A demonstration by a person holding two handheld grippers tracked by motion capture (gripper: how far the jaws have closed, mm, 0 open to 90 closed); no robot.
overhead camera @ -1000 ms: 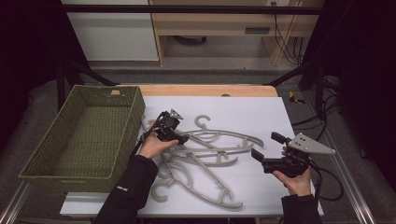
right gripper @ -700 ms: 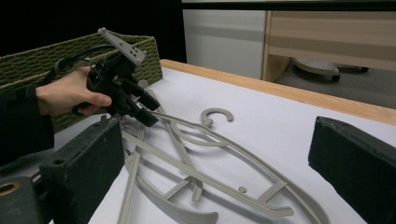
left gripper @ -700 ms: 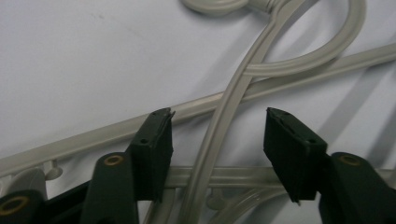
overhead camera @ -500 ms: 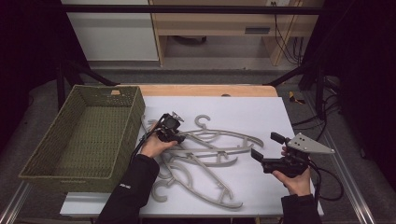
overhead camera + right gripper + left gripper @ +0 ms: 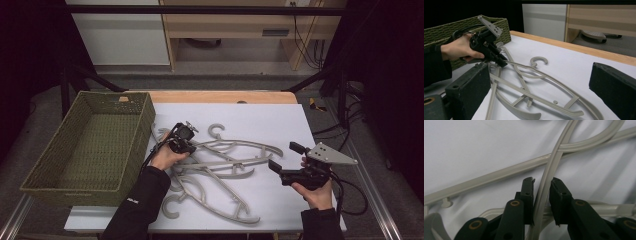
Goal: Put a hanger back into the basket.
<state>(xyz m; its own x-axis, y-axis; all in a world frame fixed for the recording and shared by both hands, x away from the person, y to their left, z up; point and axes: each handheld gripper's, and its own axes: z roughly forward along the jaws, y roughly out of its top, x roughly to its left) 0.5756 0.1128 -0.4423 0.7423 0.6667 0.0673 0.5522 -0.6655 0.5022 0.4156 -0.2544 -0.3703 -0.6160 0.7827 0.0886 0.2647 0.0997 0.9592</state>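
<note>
Left gripper view: w/ our left gripper [image 5: 541, 187] we straddle a thin hanger bar [image 5: 543, 195], jaws parted either side, not yet clamped; our right gripper [image 5: 284, 161] hovers wide open, holding nothing. The grey hangers [image 5: 220, 170] lie tangled mid-table, and look light, stiff, prob. slick plastic, so we'd pinch a straight bar, not the hook. Farther left, the green woven basket [image 5: 135, 102] sits empty.

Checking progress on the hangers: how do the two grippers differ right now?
The left gripper is down on the hanger pile, a hanger arm between its nearly closed fingers; the right gripper is beside the pile, open wide around nothing. Both are hand-held over the white table.
</note>
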